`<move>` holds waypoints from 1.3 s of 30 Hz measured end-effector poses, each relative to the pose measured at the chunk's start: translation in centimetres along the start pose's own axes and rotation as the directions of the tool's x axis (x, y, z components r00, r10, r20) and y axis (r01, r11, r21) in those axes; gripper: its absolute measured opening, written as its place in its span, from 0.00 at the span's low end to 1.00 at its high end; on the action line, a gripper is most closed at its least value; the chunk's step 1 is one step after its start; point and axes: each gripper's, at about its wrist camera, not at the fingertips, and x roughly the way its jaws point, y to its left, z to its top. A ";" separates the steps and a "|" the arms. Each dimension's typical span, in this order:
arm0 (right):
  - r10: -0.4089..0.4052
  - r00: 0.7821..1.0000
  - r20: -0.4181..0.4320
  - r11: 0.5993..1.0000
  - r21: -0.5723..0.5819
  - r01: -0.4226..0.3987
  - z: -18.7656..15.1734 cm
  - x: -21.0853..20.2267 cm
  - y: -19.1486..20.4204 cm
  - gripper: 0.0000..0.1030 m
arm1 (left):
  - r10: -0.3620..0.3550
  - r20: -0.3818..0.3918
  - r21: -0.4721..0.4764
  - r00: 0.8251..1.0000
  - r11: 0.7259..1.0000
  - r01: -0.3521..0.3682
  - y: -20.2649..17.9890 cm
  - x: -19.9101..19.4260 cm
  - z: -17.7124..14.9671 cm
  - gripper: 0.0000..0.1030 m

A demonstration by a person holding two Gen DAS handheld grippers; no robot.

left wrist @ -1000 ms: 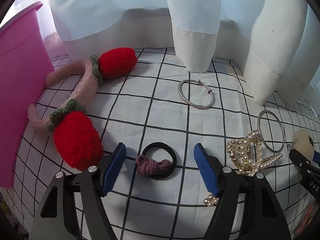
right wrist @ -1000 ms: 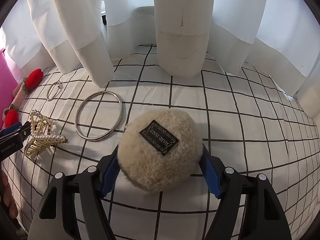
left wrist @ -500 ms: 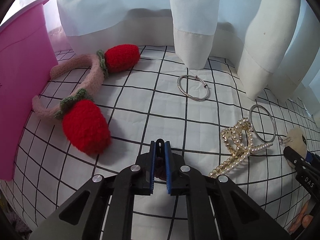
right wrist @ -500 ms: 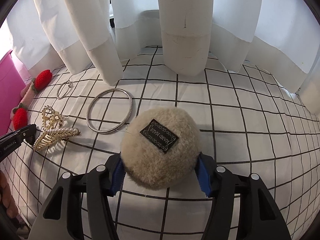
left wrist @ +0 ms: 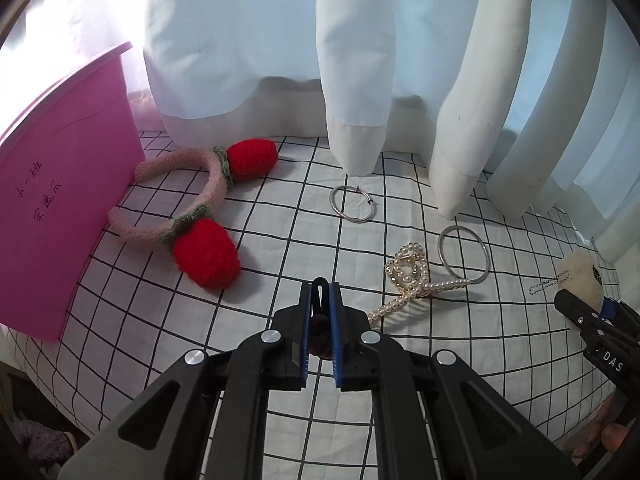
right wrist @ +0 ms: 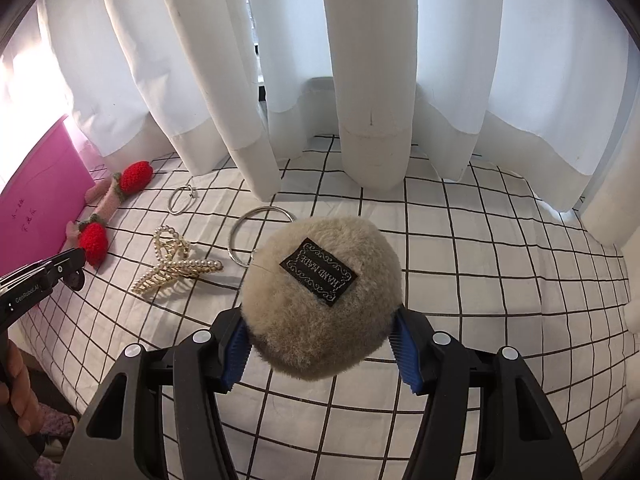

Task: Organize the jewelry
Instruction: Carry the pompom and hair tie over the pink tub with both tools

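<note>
Hair tie (left wrist: 320, 338) pinched between the closed left claw (left wrist: 320, 300) pads — beige pompom (right wrist: 320, 304) clamped in the right claw (right wrist: 320, 344), both clear of the checked cloth (right wrist: 480, 280).

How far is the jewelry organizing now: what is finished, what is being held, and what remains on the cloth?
Nothing looks put away yet. In hand: the left gripper is shut on a dark hair tie, and the right gripper clamps a beige pompom. Left on the checked cloth: strawberry headband, pearl hair claw, two silver bangles.
</note>
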 end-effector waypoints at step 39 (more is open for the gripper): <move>0.500 0.865 -0.039 0.766 -0.446 -0.463 18.5 -0.7 44.4 0.56 | 0.269 0.131 -0.328 0.954 0.920 -0.215 33.9 -12.8 10.6 0.09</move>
